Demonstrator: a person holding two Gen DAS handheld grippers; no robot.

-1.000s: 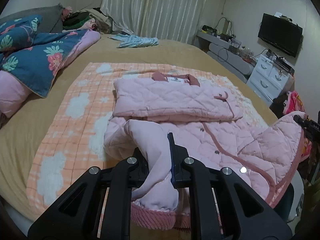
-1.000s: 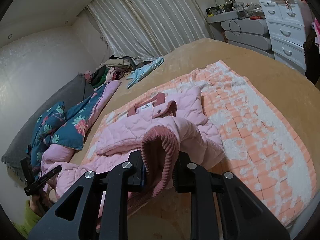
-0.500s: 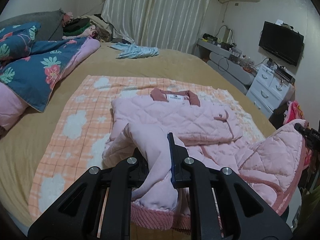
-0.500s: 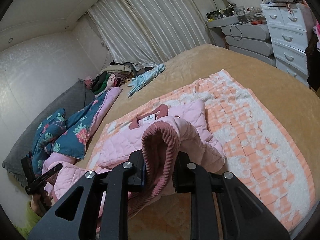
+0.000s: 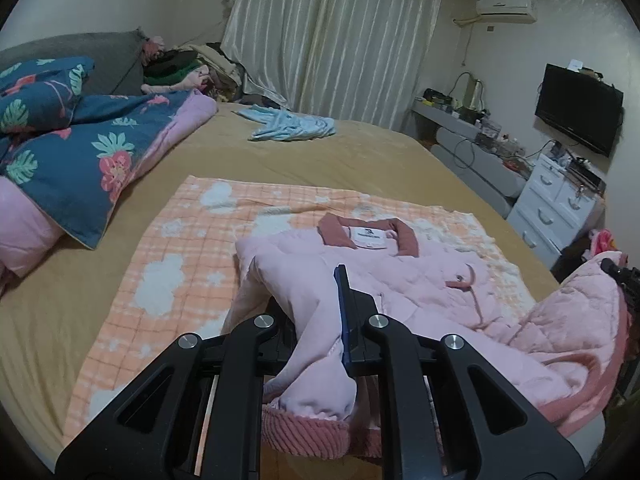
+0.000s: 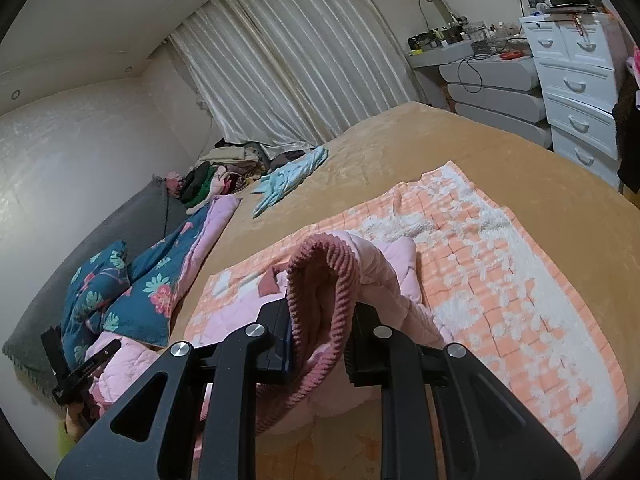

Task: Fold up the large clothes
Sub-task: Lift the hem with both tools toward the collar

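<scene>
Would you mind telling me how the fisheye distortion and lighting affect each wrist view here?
Left wrist view: dim indoor light, dark corners, curtain bowed, pink jacket reasonably sharp. Right wrist view: the horizon tilts, the bed edge curves strongly, the ribbed cuff is sharp, no glare.

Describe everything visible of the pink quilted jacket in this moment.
The pink quilted jacket looks soft and padded, with a darker pink collar, a white neck label and a ribbed dusty-pink hem. It lies collar-far on the orange checked blanket, upper part flat. The left tongs and right tongs each pinch a hem corner, lifting the near end off the bed.
</scene>
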